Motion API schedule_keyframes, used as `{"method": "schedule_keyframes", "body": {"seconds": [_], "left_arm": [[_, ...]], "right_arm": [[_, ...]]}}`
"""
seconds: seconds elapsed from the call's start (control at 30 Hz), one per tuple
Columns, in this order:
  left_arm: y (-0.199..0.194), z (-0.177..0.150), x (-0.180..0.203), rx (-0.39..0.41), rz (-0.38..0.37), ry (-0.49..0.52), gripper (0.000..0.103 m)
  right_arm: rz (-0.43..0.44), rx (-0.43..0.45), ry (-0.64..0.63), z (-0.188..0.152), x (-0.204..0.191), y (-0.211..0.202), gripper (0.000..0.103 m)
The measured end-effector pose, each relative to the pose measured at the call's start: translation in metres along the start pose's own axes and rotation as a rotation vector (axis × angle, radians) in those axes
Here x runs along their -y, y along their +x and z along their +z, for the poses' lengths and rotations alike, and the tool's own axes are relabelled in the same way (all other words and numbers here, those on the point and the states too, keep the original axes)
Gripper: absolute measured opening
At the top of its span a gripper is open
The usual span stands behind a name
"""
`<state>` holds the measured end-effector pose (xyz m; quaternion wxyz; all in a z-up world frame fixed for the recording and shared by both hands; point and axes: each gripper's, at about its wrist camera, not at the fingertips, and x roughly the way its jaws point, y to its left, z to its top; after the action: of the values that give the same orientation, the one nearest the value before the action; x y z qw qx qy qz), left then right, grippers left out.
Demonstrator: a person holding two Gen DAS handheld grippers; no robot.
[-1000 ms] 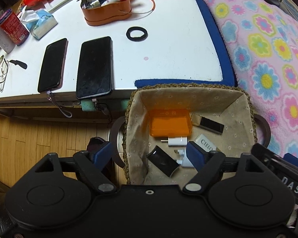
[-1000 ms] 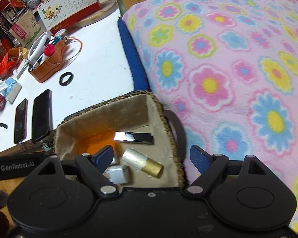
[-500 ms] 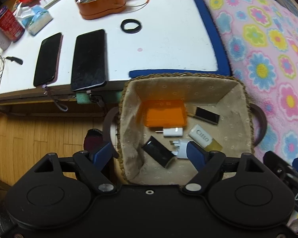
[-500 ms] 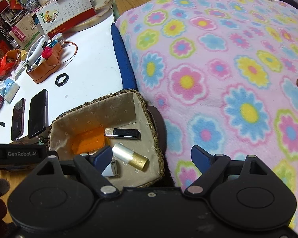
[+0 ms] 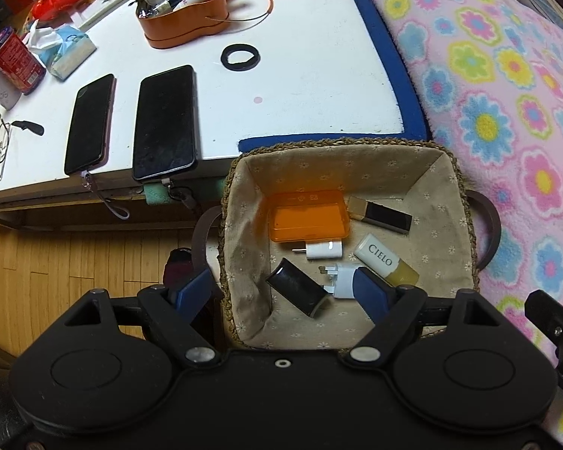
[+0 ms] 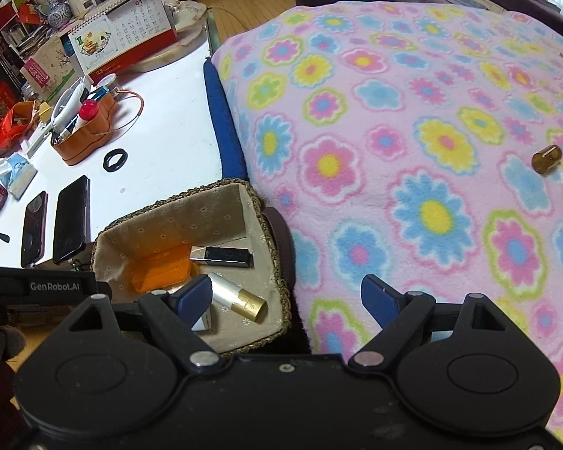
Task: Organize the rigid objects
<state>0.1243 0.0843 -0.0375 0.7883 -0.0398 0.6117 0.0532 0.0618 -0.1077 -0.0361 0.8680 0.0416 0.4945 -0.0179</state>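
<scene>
A woven basket (image 5: 446,172) with a cloth lining stands between the white table and the flowered blanket; it also shows in the right wrist view (image 6: 259,210). In it lie an orange box (image 5: 307,217), a black and gold case (image 5: 381,214), a white CIELO tube (image 5: 384,260), a white charger (image 5: 324,250), a white plug (image 5: 337,275) and a black item (image 5: 298,292). My left gripper (image 5: 283,292) is open and empty above the basket's near side. My right gripper (image 6: 286,298) is open and empty over the basket's right edge. A small amber bottle (image 6: 547,158) lies on the blanket at the far right.
Two phones (image 5: 165,123) lie at the white table's (image 5: 311,93) near edge, with a black ring (image 5: 241,57), an orange caddy (image 5: 185,18), tissues and a red can behind. The flowered blanket (image 6: 413,131) fills the right. Wood floor lies at the lower left.
Both grippers have risen and pulled back from the basket. The right view has swung right, bringing more blanket and the amber bottle into view. Both stay open.
</scene>
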Motion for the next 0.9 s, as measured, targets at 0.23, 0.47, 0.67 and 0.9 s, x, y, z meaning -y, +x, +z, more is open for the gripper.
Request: {"method": "schedule_keyframes", "body": {"seconds": [0.23, 0.47, 0.67, 0.9], "left_arm": [[0.000, 0.000, -0.003, -0.003, -0.020, -0.003, 0.078], [0.000, -0.001, -0.002, 0.000, -0.021, 0.005, 0.078], [-0.001, -0.002, 0.000, 0.003, -0.022, 0.018, 0.078], [0.001, -0.003, 0.003, -0.007, -0.017, 0.034, 0.078]], "right_arm": [[-0.014, 0.007, -0.012, 0.000, -0.003, -0.005, 0.087], [-0.012, 0.015, -0.028, -0.002, -0.008, -0.011, 0.087], [-0.015, 0.018, -0.026, -0.004, -0.005, -0.015, 0.087], [-0.027, 0.024, -0.018, -0.002, 0.002, -0.021, 0.087]]}}
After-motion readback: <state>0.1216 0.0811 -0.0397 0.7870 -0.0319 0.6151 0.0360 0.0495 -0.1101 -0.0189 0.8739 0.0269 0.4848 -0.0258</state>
